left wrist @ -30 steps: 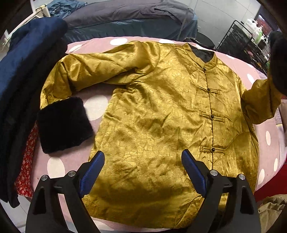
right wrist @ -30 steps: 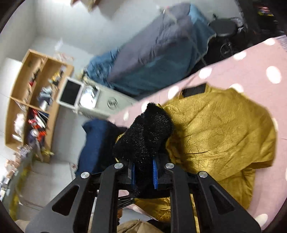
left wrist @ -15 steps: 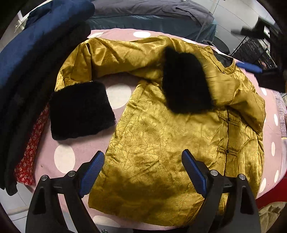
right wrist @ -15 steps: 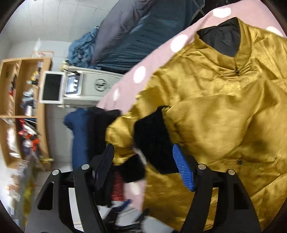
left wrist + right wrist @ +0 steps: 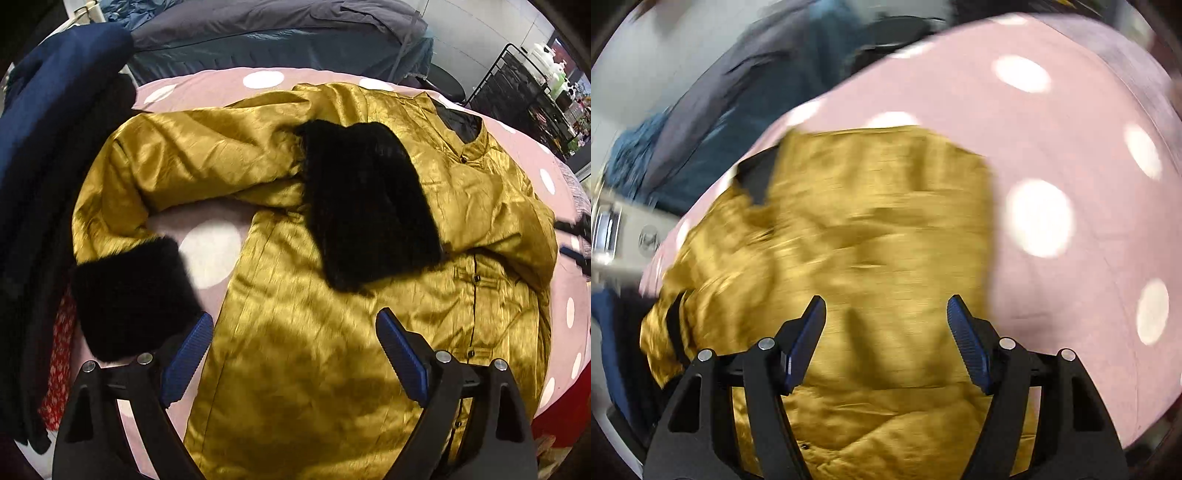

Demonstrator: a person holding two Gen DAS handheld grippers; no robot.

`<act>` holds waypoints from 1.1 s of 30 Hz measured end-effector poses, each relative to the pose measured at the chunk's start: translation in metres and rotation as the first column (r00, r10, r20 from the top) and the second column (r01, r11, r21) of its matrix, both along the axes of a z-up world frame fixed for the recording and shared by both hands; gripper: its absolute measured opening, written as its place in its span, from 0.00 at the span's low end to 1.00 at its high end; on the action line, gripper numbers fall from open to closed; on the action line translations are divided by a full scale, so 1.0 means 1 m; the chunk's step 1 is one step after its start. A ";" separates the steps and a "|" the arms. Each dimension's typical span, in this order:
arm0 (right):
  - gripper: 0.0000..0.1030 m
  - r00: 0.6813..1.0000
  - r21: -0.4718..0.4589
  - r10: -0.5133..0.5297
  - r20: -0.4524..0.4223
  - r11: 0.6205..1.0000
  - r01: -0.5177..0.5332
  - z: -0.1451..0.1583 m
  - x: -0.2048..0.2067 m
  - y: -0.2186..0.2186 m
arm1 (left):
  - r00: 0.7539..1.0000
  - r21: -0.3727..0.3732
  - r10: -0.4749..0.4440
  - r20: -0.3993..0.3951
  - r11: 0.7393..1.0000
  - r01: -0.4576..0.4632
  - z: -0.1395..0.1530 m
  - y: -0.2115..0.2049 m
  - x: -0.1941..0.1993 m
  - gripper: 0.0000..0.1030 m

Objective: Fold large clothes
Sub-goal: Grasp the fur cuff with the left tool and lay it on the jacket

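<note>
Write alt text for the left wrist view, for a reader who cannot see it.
A gold satin jacket lies front up on a pink polka-dot cover, one black fur cuff folded across its chest, the other cuff still out to the side. The open left gripper hangs above the hem, holding nothing. Dark clothes are piled at the left edge.

Pink cloth with white polka dots [image 5: 221, 86] covering the work surface; the same cloth [image 5: 1071, 155] fills the right wrist view. Dark navy garment [image 5: 55, 92] heaped at left, over red patterned fabric [image 5: 61, 362]. Behind, a grey-and-teal quilted cover [image 5: 280, 33]. Black wire rack [image 5: 524, 85] at far right, holding white bottles. Blurred white appliance [image 5: 624, 232] at left edge.
</note>
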State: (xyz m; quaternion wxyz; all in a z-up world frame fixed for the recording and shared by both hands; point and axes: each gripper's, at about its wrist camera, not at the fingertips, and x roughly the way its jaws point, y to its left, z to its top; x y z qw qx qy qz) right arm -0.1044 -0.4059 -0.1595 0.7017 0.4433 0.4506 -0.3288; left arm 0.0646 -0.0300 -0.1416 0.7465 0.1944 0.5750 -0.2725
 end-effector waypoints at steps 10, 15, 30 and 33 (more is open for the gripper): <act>0.18 0.987 0.234 -0.069 0.143 0.972 0.034 -0.063 -0.054 -0.007 | 0.988 0.048 -0.127 -0.089 0.990 0.132 -0.041 -0.078 0.016 0.57; 0.06 0.969 0.157 -0.172 0.175 0.977 0.145 -0.045 -0.086 -0.015 | 0.969 0.012 -0.232 -0.081 0.972 0.234 -0.029 -0.108 0.000 0.17; 0.56 0.999 -0.150 -0.047 -0.004 0.988 0.045 0.013 -0.070 0.009 | 1.000 -0.019 0.030 0.003 0.999 -0.030 -0.004 -0.093 0.050 0.65; 0.68 0.993 -0.246 0.108 -0.040 0.962 -0.115 0.028 -0.042 0.031 | 0.998 0.001 -0.007 0.057 1.000 0.007 0.003 -0.092 0.042 0.66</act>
